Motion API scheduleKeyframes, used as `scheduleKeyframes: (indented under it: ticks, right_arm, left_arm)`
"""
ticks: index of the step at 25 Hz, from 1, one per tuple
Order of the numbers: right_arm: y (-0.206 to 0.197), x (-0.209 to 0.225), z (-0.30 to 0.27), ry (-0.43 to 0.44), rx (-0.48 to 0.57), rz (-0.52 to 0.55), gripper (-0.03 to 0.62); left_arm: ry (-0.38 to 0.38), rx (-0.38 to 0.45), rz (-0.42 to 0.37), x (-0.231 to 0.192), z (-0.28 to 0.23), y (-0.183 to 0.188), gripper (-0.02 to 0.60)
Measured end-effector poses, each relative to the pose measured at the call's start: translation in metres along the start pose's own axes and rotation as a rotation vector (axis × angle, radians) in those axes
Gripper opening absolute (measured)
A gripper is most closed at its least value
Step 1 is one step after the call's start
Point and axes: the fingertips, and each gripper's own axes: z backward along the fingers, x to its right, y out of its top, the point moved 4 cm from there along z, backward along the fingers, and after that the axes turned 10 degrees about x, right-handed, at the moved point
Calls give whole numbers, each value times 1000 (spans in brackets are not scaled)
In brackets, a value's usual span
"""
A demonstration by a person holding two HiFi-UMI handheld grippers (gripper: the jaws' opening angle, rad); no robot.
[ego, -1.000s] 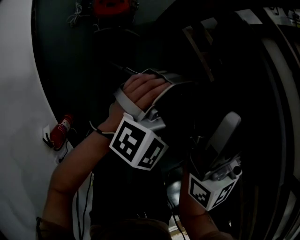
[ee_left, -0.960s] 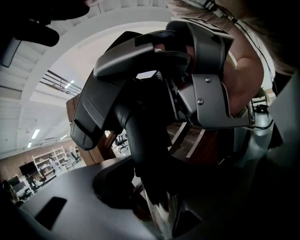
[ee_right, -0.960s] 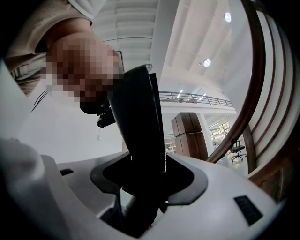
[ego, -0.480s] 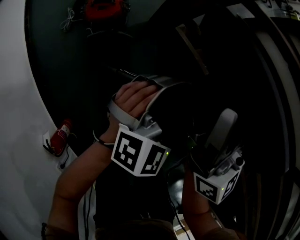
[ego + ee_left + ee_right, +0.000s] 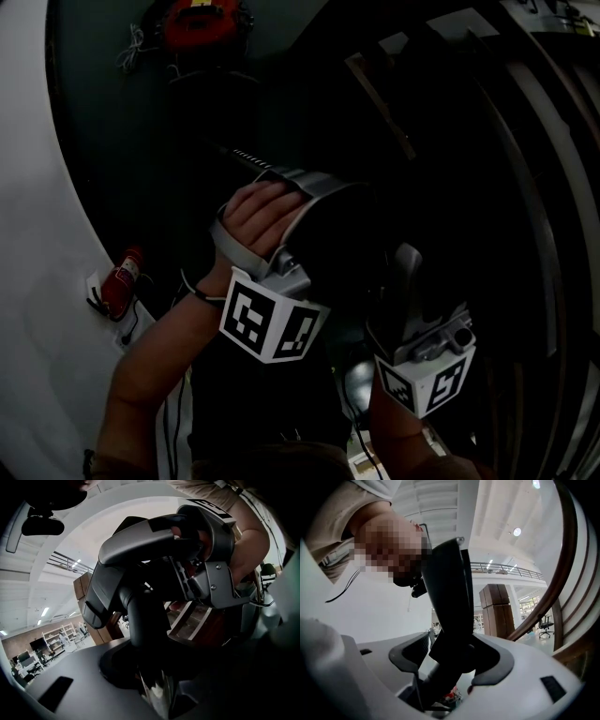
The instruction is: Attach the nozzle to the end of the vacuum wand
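Flanking the wand (image 5: 140, 620): red canister (image 5: 120, 279), wooden rail (image 5: 566, 573).

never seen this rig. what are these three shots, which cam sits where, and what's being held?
No robot: a person holds a two-jaw gripper in each hand. The dark picture is from a camera on the person's head, looking down; the marker cubes there are parts of the grippers. The other two come from cameras riding on each gripper, looking along its jaws. The left gripper is shut on a round black tube, likely the vacuum wand. The right gripper has a flat black piece, likely the nozzle, between its jaws, which are opening. No table shows; a small red object sits at the edge of the pale surface at left.
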Motion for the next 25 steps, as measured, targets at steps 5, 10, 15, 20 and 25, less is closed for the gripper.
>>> scheduleKeyframes:
  ticks: [5, 10, 15, 20, 25]
  right_arm:
    - [-30, 13, 9, -109, -138, -123, 279]
    - [-34, 30, 15, -108, -127, -256, 265]
    - [-35, 34, 25, -126, -45, -288, 261]
    - [-42, 41, 28, -179, 1, -345, 259]
    - [-32, 45, 24, -179, 65, -313, 259]
  left_arm:
    - [-2, -14, -34, 5, -3, 1, 150]
    - [-31, -39, -74, 12, -11, 0, 160]
    - [-79, -38, -118, 23, -14, 1, 173]
    - [-114, -41, -148, 24, -16, -7, 176]
    - [-97, -95, -105, 22, -19, -39, 176]
